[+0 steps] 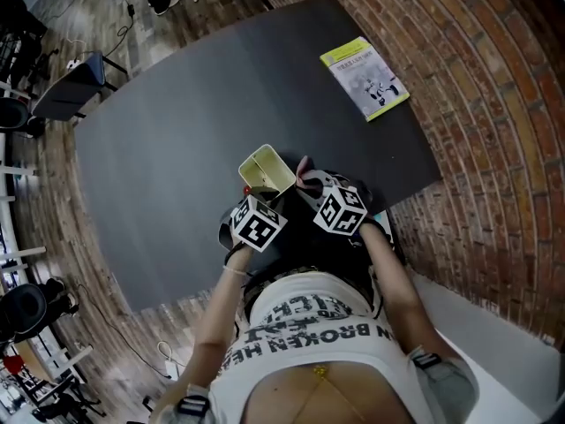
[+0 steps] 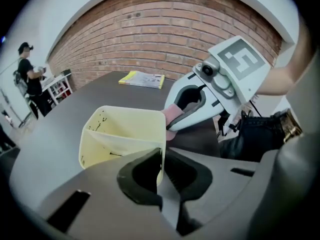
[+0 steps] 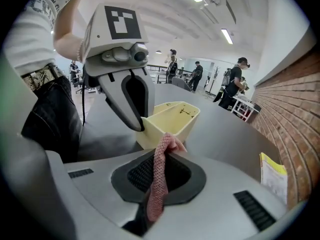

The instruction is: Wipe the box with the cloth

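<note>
The box (image 2: 117,134) is rim-pinched by the left tongs (image 2: 161,166), the cloth (image 3: 156,189) by the right tongs (image 3: 162,156); the box could be levered loose by hard wiping.

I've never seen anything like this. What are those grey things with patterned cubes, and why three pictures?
There is no robot: a person holds two grippers, each with two jaws, and the cubes are part of them. One picture comes from a camera on the person's head, looking down; the other two from cameras riding on the grippers. The left gripper is clamped on a wall of a pale yellow box. The right gripper pinches a pink cloth close to that box. Farther off on the dark table lies a booklet.
</note>
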`<control>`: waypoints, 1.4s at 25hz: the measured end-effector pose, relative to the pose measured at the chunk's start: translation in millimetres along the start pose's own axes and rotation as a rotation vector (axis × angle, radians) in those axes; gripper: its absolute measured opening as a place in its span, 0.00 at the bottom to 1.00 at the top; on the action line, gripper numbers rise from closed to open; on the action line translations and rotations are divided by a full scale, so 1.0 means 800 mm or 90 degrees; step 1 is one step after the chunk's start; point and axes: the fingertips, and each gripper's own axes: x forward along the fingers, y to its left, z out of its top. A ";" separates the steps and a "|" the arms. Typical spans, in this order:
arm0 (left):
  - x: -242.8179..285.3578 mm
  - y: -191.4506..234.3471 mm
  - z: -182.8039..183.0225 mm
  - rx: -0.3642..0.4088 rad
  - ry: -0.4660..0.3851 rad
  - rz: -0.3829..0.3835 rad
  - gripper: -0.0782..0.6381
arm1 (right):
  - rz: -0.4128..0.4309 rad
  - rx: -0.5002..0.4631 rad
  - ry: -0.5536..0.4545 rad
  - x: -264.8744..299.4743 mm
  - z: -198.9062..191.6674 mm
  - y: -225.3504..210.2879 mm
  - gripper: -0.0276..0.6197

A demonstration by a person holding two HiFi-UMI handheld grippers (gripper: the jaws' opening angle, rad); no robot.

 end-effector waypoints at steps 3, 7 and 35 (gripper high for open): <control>0.007 -0.002 0.009 -0.062 -0.028 0.022 0.15 | -0.013 0.018 -0.003 -0.003 -0.002 -0.007 0.07; 0.009 -0.004 0.018 -0.126 -0.073 0.013 0.15 | -0.029 0.042 -0.008 -0.007 -0.003 -0.013 0.07; -0.029 0.069 -0.043 0.678 0.206 0.090 0.22 | -0.096 0.117 -0.012 -0.044 -0.031 -0.037 0.07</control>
